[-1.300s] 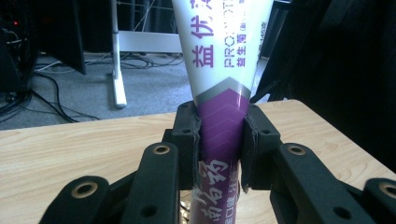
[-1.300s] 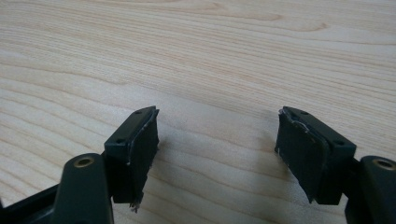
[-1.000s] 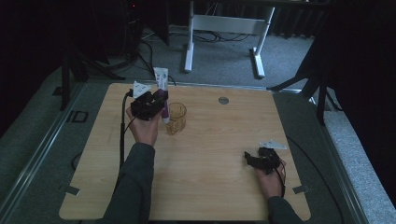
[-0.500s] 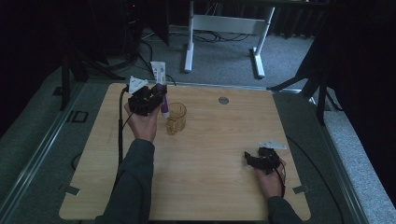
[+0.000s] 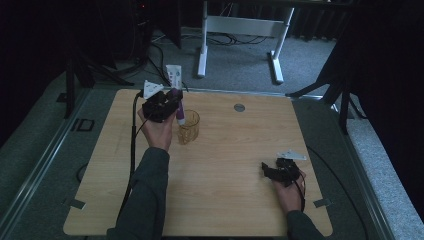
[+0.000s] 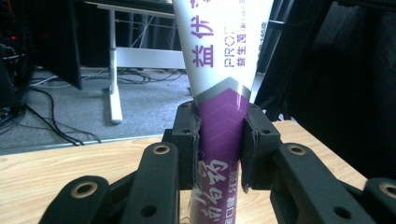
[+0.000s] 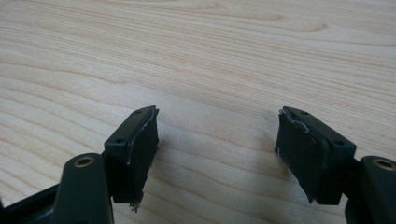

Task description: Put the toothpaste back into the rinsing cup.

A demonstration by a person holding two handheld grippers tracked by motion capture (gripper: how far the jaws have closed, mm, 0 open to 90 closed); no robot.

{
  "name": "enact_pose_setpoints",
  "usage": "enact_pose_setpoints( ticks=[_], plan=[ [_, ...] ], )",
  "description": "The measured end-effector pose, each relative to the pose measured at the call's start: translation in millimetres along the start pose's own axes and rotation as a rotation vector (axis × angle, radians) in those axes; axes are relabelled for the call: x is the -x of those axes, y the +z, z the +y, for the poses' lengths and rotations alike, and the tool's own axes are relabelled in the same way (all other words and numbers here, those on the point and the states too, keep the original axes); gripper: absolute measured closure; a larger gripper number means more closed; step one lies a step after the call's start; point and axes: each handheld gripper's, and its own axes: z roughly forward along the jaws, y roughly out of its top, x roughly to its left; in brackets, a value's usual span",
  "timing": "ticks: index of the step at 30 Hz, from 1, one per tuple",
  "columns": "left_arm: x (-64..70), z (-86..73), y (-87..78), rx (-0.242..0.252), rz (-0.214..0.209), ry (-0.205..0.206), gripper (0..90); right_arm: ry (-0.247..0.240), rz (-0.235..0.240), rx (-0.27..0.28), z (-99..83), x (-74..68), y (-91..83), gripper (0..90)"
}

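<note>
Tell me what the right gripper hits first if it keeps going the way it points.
Probably the wooden table. The right gripper, open with nothing between its jaws, points low across bare tabletop, and nothing else lies ahead of it there.

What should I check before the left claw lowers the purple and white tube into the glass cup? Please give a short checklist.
1. Grip on tube: left claw is shut on the tube, pads on both sides. Ok.
2. Tube upright: it stands near vertical in the left gripper view. Ok.
3. Tube's lower end over the glass cup: in the high view it sits at the cup's rim; whether inside, cannot tell.
4. Cup upright on the table: ok.
5. Right claw out of the way: open, resting low, far from the cup. Ok.
</note>
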Motion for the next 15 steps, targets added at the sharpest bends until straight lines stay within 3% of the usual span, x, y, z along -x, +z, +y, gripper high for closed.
enact_pose_setpoints(
  ticks=[15],
  plan=[
    [3.0,-5.1,16.3,-0.003,0.001,0.009,70.6,0.001,-0.001,0.000,0.0,-0.3,0.0,29.4]
  ],
)
